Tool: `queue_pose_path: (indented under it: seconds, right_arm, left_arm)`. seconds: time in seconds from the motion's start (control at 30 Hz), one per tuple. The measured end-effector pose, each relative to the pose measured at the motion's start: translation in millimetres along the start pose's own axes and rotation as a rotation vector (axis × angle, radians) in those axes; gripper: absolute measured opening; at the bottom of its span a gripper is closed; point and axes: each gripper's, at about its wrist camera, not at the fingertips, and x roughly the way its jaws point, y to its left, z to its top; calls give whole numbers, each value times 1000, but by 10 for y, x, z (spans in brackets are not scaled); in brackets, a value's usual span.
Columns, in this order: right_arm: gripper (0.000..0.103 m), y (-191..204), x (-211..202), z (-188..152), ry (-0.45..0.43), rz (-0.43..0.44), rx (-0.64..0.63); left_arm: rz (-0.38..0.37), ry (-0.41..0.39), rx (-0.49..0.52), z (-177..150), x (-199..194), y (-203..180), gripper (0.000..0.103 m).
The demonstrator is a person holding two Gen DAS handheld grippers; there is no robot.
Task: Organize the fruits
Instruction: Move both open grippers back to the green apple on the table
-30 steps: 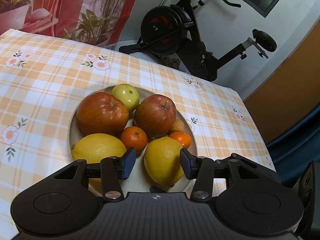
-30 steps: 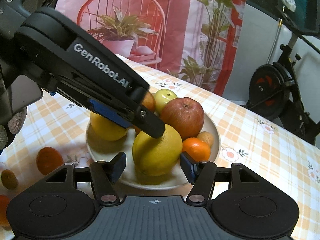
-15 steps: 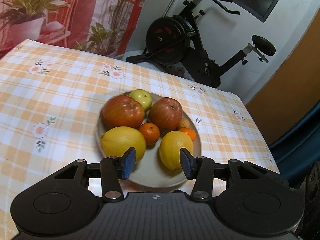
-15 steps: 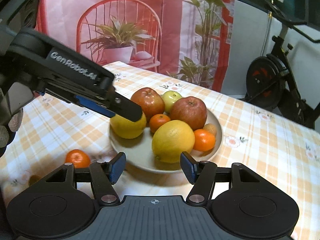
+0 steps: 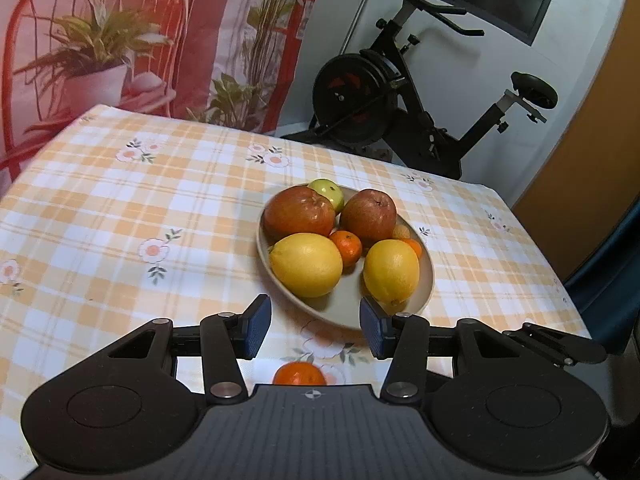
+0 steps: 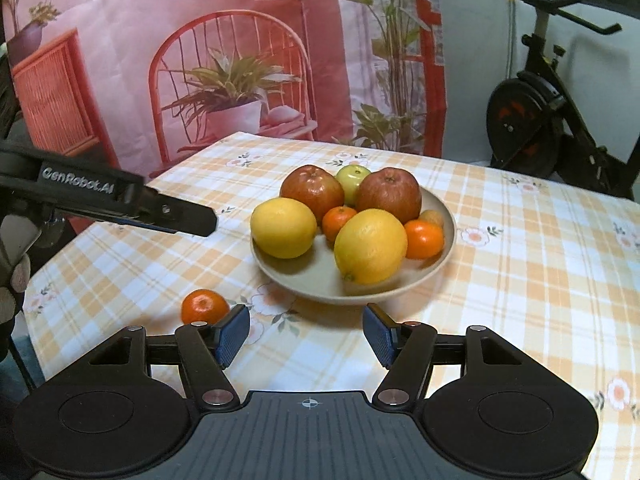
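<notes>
A beige plate on the checked tablecloth holds two lemons, two red apples, a green apple, small mandarins and a small brown fruit. One loose mandarin lies on the cloth in front of the plate. My left gripper hovers open just short of the plate, nothing between its pads. My right gripper is also open and empty, near the plate's front rim. The left gripper's arm reaches in from the left in the right wrist view.
An exercise bike stands beyond the table's far edge. A printed backdrop with a red chair and plants hangs behind. The table's right edge drops off beside a dark blue seat. A gloved hand shows at the left.
Both grippers have pulled back and up from the plate, so the fruit looks smaller and farther. A lemon that lay between the jaws now rests free on the plate. The loose mandarin came into view.
</notes>
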Motion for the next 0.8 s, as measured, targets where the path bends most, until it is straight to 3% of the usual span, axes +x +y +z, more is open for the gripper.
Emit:
queue_pose_path:
  seconds: [0.37,0.8]
  right_arm:
    - [59,168,-190,-146,-7,37,28]
    - [59,285,-223,-304,17,60,17]
  left_arm:
    - [40,-43,34,-249,-313,9,51]
    - [89,-28,-35,-482,-414,210,51]
